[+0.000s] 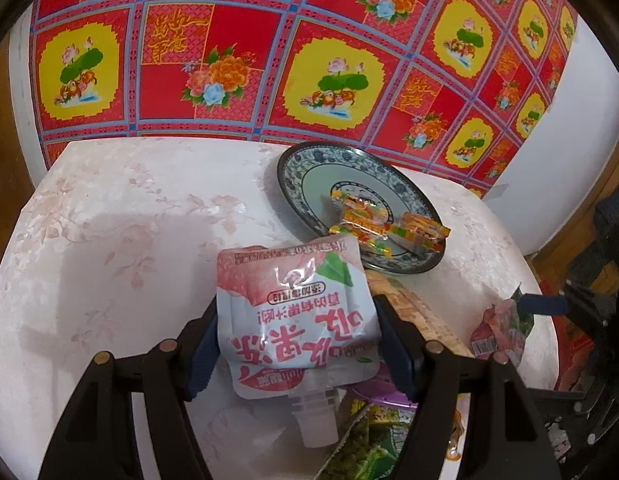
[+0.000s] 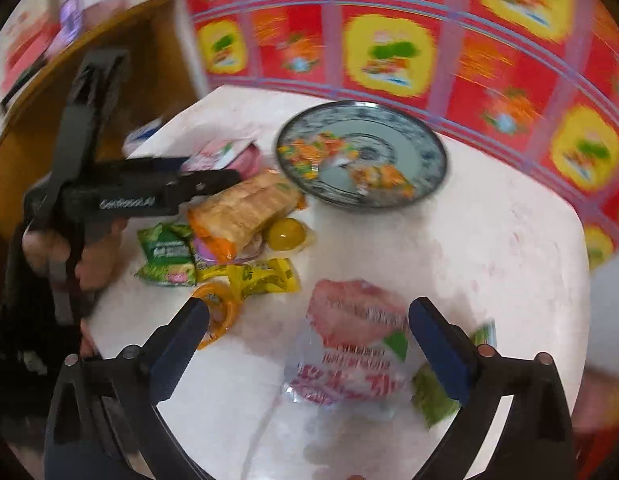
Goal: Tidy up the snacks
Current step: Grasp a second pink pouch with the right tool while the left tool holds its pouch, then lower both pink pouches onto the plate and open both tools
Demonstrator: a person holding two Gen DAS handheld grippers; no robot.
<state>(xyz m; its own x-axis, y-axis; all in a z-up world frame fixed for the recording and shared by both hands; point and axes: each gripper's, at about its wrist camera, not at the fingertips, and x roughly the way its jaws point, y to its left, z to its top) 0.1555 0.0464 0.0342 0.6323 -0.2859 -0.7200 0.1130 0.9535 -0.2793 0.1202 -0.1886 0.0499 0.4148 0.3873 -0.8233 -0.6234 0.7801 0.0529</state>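
One peach jelly pouch (image 1: 297, 316) is being pinched by the left gripper (image 1: 293, 344) above the table (image 1: 121, 216). A second pouch (image 2: 357, 340) is lying between the right gripper (image 2: 309, 328), jaws spread wide, untouched. One patterned plate (image 1: 297, 184) is carrying several candy wrappers (image 1: 373, 220).

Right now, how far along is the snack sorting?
Done: a few orange-foil wrapped candies lie on the blue-patterned ceramic plate. In hand: the left gripper holds a white-and-pink spouted jelly pouch; the right gripper stands open over a second pink pouch. Left: the loose pile of green and yellow packets beside the plate.
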